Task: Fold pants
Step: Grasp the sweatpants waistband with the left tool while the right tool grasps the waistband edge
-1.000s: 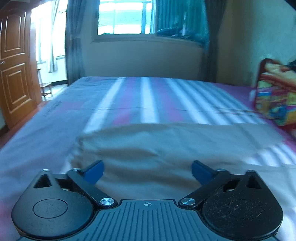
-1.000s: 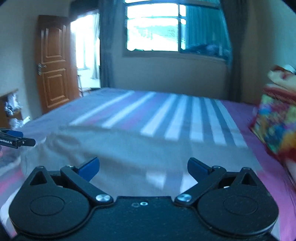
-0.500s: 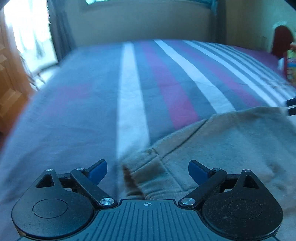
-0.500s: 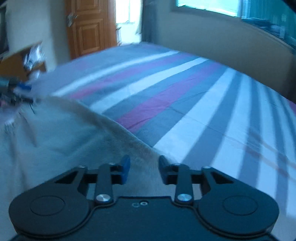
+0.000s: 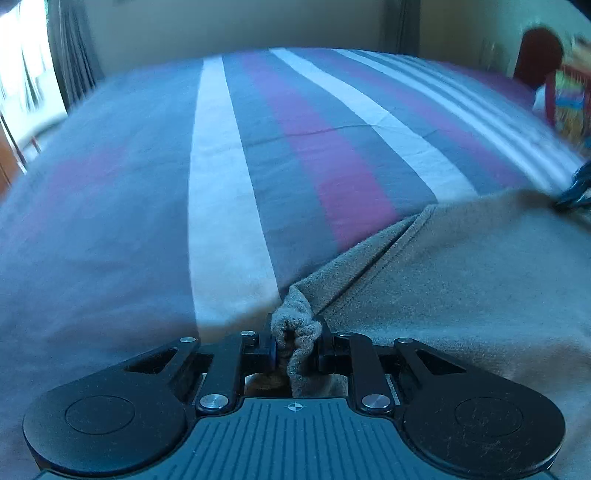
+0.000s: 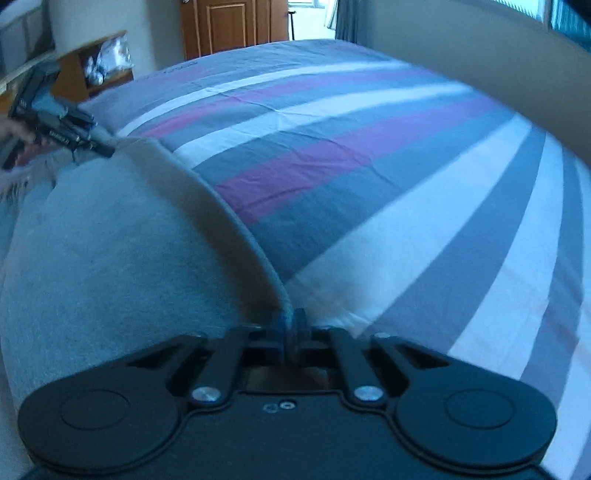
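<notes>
Grey-beige pants (image 5: pixel 461 280) lie on a striped bed. My left gripper (image 5: pixel 295 349) is shut on a bunched corner of the pants at their left end. In the right wrist view the pants (image 6: pixel 110 251) spread to the left, and my right gripper (image 6: pixel 291 332) is shut on their far edge at the right end. The fabric edge runs taut between the two grippers. The left gripper (image 6: pixel 59 122) shows far left in the right wrist view, and the right gripper (image 5: pixel 576 188) shows at the right edge of the left wrist view.
The bedsheet (image 5: pixel 229 177) has grey, white and purple stripes and stretches ahead of both grippers. A colourful folded blanket (image 5: pixel 572 99) lies at the far right. A wooden door (image 6: pixel 229 26) and a low shelf (image 6: pixel 92 70) stand beyond the bed.
Both grippers dropped to the pants' far edge and closed on it: the right first, then the left, which was still open half a second ago. The edge is now pulled taut.
</notes>
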A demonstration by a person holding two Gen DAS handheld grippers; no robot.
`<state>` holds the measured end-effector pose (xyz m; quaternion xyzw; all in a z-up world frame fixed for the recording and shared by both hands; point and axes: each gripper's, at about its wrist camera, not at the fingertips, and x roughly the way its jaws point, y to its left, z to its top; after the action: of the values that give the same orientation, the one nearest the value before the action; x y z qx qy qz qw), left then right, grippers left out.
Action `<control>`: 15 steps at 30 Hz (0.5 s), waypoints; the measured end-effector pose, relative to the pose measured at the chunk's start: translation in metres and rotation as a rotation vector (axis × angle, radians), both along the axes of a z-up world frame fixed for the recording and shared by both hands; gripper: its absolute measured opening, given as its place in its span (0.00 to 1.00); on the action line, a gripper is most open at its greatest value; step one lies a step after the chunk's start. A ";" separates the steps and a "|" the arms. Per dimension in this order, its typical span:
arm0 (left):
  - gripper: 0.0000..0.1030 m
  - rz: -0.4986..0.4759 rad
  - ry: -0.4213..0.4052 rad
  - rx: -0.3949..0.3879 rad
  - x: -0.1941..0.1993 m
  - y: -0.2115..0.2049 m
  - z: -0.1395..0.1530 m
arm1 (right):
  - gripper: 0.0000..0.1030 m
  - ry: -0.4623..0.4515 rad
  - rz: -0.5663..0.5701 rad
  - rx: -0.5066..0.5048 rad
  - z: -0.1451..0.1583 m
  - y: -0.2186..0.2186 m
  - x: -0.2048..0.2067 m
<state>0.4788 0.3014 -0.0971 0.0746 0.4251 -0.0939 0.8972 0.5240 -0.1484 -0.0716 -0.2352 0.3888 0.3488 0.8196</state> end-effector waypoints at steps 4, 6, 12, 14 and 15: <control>0.17 -0.013 -0.143 -0.003 -0.041 0.000 0.036 | 0.04 -0.124 -0.034 -0.007 0.026 -0.002 -0.034; 0.17 -0.033 -0.226 -0.011 -0.071 0.003 0.063 | 0.04 -0.180 -0.033 0.028 0.053 -0.008 -0.063; 0.18 -0.106 -0.341 -0.046 -0.185 0.005 0.111 | 0.04 -0.365 0.052 0.016 0.118 -0.027 -0.205; 0.18 -0.131 -0.335 -0.003 -0.222 -0.003 0.104 | 0.04 -0.396 0.062 0.019 0.124 -0.034 -0.253; 0.18 -0.131 -0.329 0.006 -0.239 -0.007 0.098 | 0.04 -0.399 0.057 0.026 0.122 -0.037 -0.276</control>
<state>0.2399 0.2947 0.0010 0.1189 0.2672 -0.1373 0.9464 0.2480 -0.1852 0.0507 -0.3000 0.2072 0.3233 0.8732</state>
